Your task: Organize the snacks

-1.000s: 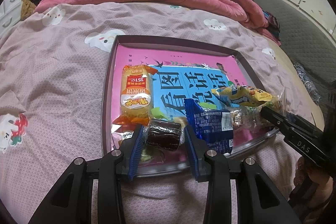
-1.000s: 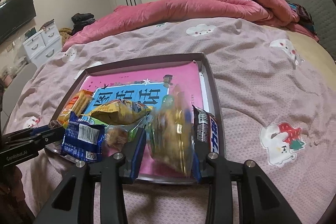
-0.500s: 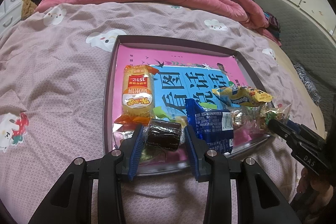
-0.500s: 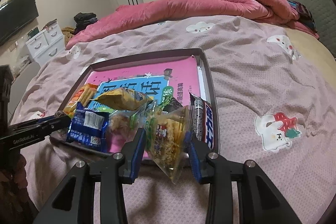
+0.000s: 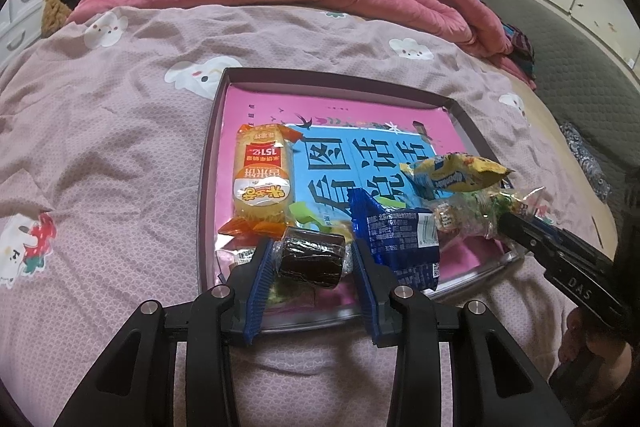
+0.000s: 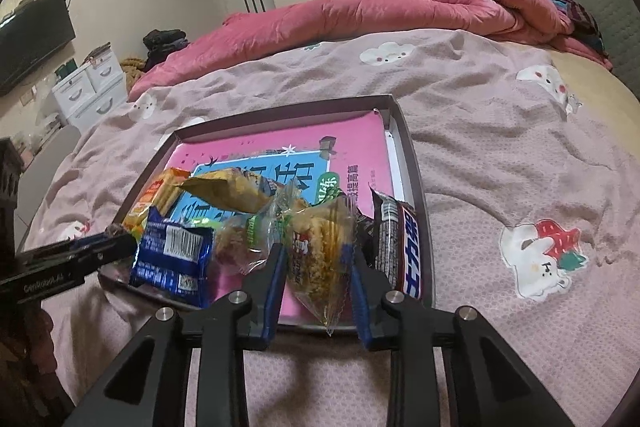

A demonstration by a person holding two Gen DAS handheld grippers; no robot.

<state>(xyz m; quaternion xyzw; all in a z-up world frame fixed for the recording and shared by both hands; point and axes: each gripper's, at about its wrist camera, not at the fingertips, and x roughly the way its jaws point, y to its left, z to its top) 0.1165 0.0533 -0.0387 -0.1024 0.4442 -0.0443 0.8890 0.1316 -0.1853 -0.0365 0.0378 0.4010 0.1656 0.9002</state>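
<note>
A shallow dark-rimmed tray (image 5: 206, 167) lies on the bed with a pink and blue book inside it and snacks piled along its near end. My left gripper (image 5: 312, 261) is shut on a dark brown roll in clear wrap (image 5: 312, 257), just above the tray's near edge. In the right wrist view my right gripper (image 6: 314, 257) has its jaws closing on a clear packet of yellow crispy snack (image 6: 320, 247), and both pads press on it. Its fingertips (image 5: 506, 223) also enter the left wrist view from the right.
An orange rice-cracker pack (image 5: 262, 173), a blue packet (image 5: 400, 239) and a yellow packet (image 5: 456, 173) lie in the tray. A black chocolate bar (image 6: 400, 247) rests against the tray's right rim (image 6: 408, 155). The pink quilt (image 6: 400, 3) is bunched at the bed's far side.
The right gripper drew back toward the tray's near edge with the clear packet, and its jaws narrowed on it. The left gripper and its roll stayed put.
</note>
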